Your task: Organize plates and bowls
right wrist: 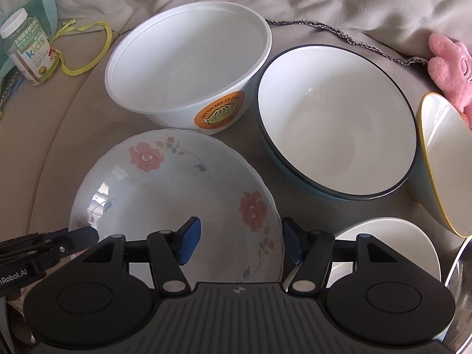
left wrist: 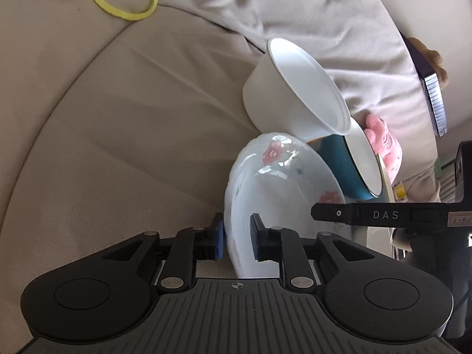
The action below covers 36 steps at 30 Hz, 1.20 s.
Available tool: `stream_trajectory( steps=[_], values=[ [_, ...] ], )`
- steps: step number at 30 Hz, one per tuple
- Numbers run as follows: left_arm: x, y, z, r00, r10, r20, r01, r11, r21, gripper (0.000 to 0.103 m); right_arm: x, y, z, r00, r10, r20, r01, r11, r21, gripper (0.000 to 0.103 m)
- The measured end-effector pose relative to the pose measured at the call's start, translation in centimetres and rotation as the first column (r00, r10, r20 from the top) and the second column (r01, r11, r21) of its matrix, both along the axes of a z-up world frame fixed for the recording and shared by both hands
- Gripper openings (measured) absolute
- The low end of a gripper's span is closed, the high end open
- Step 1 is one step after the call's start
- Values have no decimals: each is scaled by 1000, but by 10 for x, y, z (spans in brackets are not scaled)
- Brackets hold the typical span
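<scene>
A floral plate [right wrist: 177, 194] lies on the beige sofa cushion. My left gripper [left wrist: 237, 240] straddles its rim [left wrist: 233, 221], with a gap at the right pad. My right gripper [right wrist: 240, 242] is open, its jaws on either side of the plate's right rim. Behind stand a white plastic bowl [right wrist: 188, 65] with an orange label, also in the left wrist view [left wrist: 292, 88], and a blue-rimmed bowl [right wrist: 336, 124], also in the left wrist view [left wrist: 351, 165]. A yellow-rimmed bowl [right wrist: 445, 168] tilts at right. A white plate [right wrist: 389, 244] lies at lower right.
A vitamin jar [right wrist: 28, 50] and a yellow band [right wrist: 88, 47] lie at the back left. A pink plush toy [right wrist: 451, 65] sits at the back right. A metal bowl rim [right wrist: 460, 262] shows at the right edge. A crumpled beige blanket [right wrist: 354, 3] lies behind.
</scene>
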<state>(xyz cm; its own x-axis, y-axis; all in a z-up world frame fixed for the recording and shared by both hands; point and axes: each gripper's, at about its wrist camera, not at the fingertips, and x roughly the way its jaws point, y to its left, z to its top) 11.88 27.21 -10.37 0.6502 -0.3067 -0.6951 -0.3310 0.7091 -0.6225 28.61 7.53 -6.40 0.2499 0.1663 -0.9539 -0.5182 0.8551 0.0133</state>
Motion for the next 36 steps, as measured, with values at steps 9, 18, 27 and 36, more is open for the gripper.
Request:
stream_trajectory(
  steps=[9,18,27,36],
  values=[
    [1,26,3,997,70,35,-71,997,22,33,-6,5,-2,998,-20,-66,25,996,90,64],
    [-4,24,20,987,112,111,-127,983,133,32,-36,-35,43,985,-37,168,14,990,140,66],
    [-15,2,56,966,69,248,-84,995,50,32,-116,-189,67,972,-205,117,145,910,388,83],
    [73,-152,84,931,-330,154,283,922,266,32,-126,-253,-27,923,-359,-138,383,827,412,86]
  ],
)
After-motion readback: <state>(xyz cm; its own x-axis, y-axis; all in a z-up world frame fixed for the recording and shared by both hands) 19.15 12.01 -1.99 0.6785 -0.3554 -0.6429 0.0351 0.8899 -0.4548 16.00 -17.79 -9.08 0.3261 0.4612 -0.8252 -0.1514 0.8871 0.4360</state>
